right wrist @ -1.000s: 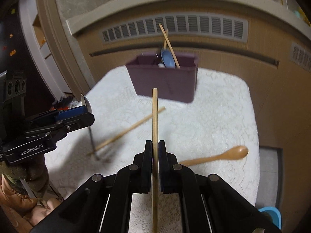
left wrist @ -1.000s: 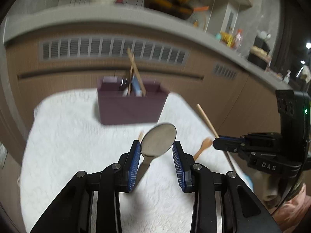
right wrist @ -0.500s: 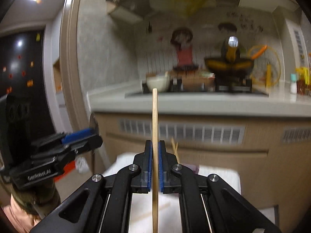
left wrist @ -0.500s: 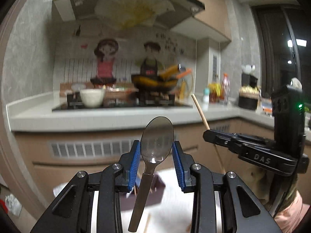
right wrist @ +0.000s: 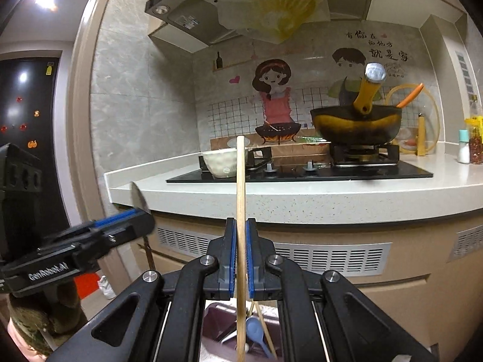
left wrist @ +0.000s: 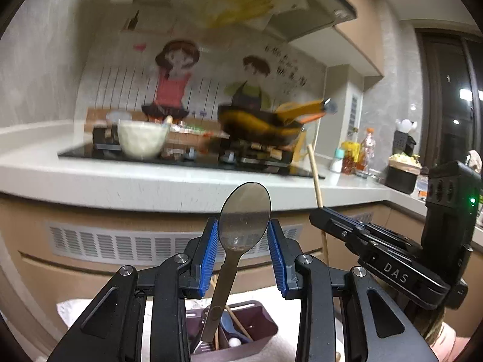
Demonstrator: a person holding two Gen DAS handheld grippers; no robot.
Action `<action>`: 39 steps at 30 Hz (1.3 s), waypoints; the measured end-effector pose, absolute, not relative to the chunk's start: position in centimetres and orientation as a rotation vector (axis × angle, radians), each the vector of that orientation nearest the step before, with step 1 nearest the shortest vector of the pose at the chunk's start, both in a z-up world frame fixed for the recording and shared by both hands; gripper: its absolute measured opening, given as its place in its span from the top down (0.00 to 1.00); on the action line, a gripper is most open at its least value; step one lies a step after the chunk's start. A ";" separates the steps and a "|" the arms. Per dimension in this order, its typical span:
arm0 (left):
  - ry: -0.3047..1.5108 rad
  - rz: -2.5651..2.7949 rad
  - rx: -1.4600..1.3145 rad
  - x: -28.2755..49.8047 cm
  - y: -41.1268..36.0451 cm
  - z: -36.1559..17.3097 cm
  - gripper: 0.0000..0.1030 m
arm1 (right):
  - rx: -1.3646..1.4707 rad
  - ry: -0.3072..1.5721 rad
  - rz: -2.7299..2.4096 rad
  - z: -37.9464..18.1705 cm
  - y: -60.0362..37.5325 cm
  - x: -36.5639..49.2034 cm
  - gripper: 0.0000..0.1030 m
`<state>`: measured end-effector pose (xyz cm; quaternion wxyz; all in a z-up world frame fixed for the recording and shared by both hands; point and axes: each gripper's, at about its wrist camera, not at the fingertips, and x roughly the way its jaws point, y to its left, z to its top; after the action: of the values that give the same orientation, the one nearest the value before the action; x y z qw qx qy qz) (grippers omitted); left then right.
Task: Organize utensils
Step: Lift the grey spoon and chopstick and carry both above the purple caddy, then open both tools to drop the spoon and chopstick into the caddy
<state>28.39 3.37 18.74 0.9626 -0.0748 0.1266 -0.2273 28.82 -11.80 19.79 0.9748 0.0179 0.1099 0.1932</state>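
In the left wrist view, a polished metal spoon point(left wrist: 244, 226) is seen held upright between the blue ribbed pads of the left gripper point(left wrist: 243, 256), its bowl clamped at the sides and its handle hanging down towards the dark purple plastic utensil caddy point(left wrist: 256, 328) that shows low in the frame on a white cloth point(left wrist: 68, 309); the right gripper point(left wrist: 341, 229) is seen at the right with a pale wooden chopstick point(left wrist: 315, 178) rising from it. In the right wrist view, the right gripper point(right wrist: 239, 259) is shown shut narrowly on that chopstick point(right wrist: 240, 187), which stands vertical above the caddy point(right wrist: 215, 319) (already holding a blue spoon point(right wrist: 255, 330) and other sticks). The likeliest trouble is judged to be a slip: the spoon's rounded bowl is a poor surface for the pads and could pivot or drop. The chopstick, gripped at one point, could swing and strike the caddy's rim or the utensils inside.
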 end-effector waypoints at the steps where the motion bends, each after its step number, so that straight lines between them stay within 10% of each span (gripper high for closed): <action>1: 0.273 -0.464 -0.158 29.4 3.3 18.0 0.67 | 0.036 0.227 0.389 19.3 -11.7 29.6 0.94; 29: 0.672 -0.429 -0.180 32.6 4.0 1.2 0.64 | -0.063 0.725 0.319 0.2 -10.5 37.6 0.93; 39: 0.771 -0.412 -0.080 24.7 3.1 -3.2 0.48 | -0.062 0.712 0.217 1.2 -15.3 29.1 0.59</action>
<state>24.74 3.13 -3.20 0.9052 -0.0389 0.3733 -0.1992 29.06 -15.29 1.25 0.9311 -0.0301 0.3476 0.1061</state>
